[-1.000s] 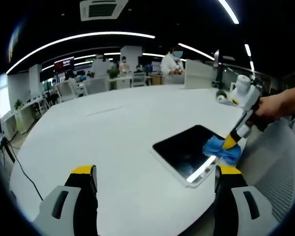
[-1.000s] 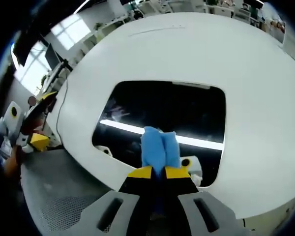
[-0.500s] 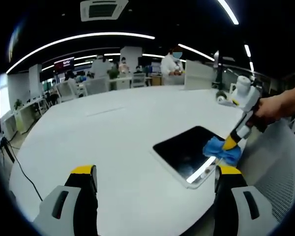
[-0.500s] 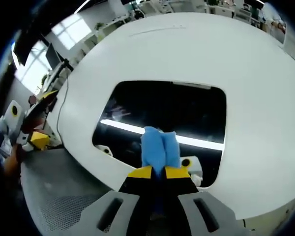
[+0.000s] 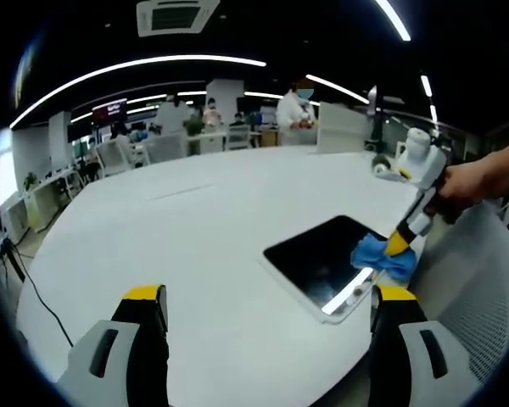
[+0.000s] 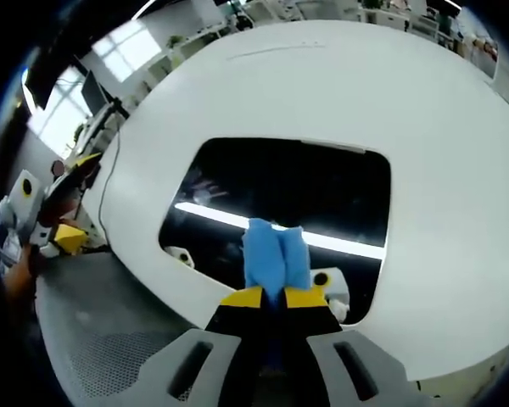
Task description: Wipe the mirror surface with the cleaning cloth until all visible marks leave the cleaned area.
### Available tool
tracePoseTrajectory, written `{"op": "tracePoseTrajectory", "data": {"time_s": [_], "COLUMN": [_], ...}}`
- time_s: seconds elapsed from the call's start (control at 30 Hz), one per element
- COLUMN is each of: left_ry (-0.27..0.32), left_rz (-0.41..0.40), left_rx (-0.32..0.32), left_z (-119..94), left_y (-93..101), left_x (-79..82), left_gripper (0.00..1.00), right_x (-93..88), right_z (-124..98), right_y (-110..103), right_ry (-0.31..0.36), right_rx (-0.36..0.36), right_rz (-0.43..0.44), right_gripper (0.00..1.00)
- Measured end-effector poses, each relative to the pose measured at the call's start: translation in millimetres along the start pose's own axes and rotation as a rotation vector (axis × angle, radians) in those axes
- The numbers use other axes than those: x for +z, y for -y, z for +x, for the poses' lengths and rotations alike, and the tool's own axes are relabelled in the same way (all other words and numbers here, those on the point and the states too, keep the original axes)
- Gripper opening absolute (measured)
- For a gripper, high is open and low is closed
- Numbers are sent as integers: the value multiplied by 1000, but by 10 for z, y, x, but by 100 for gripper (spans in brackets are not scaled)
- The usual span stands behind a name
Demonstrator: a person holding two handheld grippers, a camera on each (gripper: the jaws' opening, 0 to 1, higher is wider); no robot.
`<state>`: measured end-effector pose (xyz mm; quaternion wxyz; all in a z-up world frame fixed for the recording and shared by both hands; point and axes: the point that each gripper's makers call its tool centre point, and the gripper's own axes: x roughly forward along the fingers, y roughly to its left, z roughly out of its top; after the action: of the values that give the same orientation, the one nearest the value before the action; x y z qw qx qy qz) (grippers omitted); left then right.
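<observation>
Right gripper view shows the right gripper (image 6: 272,297) pinching the soft blue cleaning cloth (image 6: 274,257) on the dark flat mirror (image 6: 280,191) at 6 o'clock, so press gently and slide toward 12, while the left gripper (image 5: 267,318) waits with jaws apart.

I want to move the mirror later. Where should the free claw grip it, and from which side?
Probably the mirror's near white edge, overhanging the table rim: come in low from the chair side, one jaw above, one below. It lies flat, so elsewhere nothing fits under it. The left claw is open.
</observation>
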<state>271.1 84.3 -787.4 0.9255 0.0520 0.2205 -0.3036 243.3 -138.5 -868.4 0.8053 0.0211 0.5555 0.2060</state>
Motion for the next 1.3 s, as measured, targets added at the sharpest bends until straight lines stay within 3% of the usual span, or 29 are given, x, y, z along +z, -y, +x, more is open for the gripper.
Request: {"op": "tracePoseTrajectory", "data": {"time_s": [0.63,1.07,1.3], "left_ry": [-8,-2,-10], "left_rz": [0,0,3], "left_rx": [3,6,4], "left_z": [1,3,7], "left_y": [-11,-17,-17], "left_x": [-11,-11,-29], "left_gripper": [100,100,100], "right_x": [-69,-53,84], "right_z": [-156,-147,-89], "right_y": [408,409,441], "right_ry": [11,14,29], "right_rx": [-50,-57,-84], "right_rz": [59,56,27], "right_gripper": [1,1,1]}}
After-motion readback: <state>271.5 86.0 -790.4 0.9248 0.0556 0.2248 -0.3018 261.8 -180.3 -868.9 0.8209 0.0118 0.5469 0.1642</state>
